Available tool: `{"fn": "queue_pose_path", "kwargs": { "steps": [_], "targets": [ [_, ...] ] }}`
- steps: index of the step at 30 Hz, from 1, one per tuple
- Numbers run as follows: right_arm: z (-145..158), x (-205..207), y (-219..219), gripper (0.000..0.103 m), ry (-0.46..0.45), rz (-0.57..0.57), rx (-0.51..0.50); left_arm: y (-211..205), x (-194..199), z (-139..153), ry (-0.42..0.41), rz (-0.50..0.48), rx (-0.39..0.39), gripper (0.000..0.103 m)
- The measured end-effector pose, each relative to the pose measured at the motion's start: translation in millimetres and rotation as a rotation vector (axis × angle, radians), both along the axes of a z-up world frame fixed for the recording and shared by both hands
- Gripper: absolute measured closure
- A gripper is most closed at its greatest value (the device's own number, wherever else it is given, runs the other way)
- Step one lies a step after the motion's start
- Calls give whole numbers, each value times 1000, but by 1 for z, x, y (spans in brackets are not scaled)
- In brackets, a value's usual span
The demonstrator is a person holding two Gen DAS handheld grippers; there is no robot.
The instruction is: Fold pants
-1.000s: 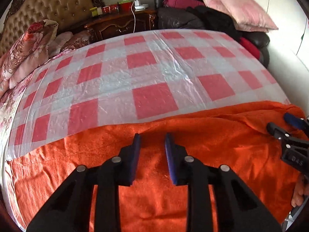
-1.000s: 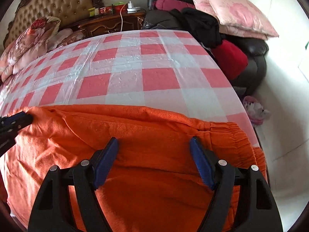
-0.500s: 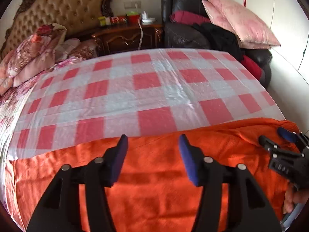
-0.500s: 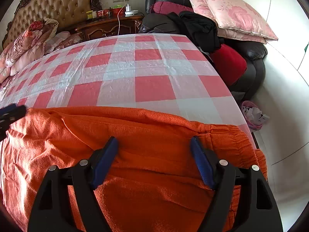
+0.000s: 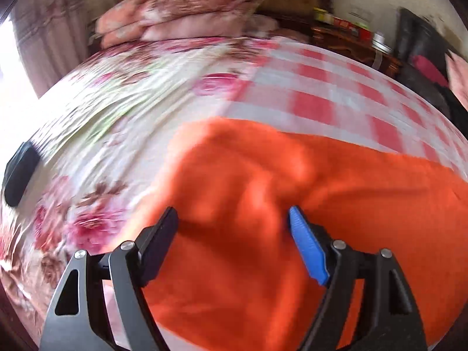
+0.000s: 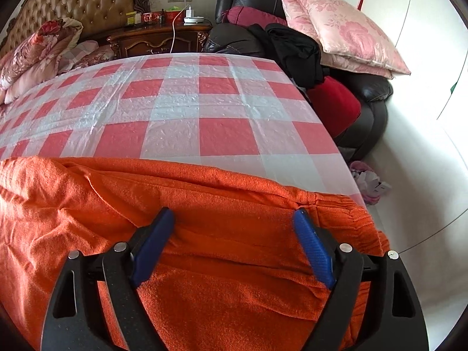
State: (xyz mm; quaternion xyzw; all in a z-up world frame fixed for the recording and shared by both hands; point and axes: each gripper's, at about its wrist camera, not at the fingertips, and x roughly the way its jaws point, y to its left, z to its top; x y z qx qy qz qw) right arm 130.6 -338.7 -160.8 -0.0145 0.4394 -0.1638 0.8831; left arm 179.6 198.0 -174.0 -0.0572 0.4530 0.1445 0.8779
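On the bed (image 6: 222,102), over a red-and-white checked sheet (image 6: 181,117), the orange pants (image 6: 204,204) lie spread along the near edge — their gathered waistband (image 6: 336,204) at about 3 o'clock in the right wrist view. The right claw (image 6: 234,228) hovers over the cloth near that waistband, its blue pads (image 6: 314,248) wide apart and having just spread a little further; cloth lies below them, nothing is pinched. The left claw (image 5: 232,228) stands over the other end of the pants (image 5: 263,204), where the cloth ends at about 10 o'clock against a floral quilt (image 5: 117,102). Its jaws have just been opening and stand apart, a raised fold of cloth between them, unpressed. That view is blurred. A dark object (image 5: 20,172) sits at 9 o'clock — what it is I cannot tell.
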Motion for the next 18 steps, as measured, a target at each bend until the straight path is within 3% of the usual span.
{"fn": "queue_pose_path", "kwargs": {
  "steps": [4, 6, 8, 10, 12, 13, 16, 18],
  "targets": [
    [0, 0, 3, 20, 2, -3, -29, 67, -19, 4, 4, 147, -8, 27],
    [0, 0, 3, 20, 3, -3, -26, 111, -44, 2, -36, 223, -213, 28],
    [1, 0, 2, 20, 3, -1, -19, 151, -71, -13, -86, 264, -538, 29],
    [3, 0, 6, 20, 12, -2, -28, 173, -87, -34, -110, 261, -782, 29],
    [14, -5, 22, 21, 2, 4, -45, 183, -98, -53, -125, 251, -957, 29],
    [21, -9, 32, 21, -16, 29, -25, 187, -102, -61, -137, 240, -1027, 29],
    [48, -24, 92, 21, -64, 173, 47, 181, -105, -78, -112, 239, -1117, 29],
    [56, -30, 143, 21, -50, 289, 107, 180, -109, -93, -126, 247, -1221, 29]
  ]
}}
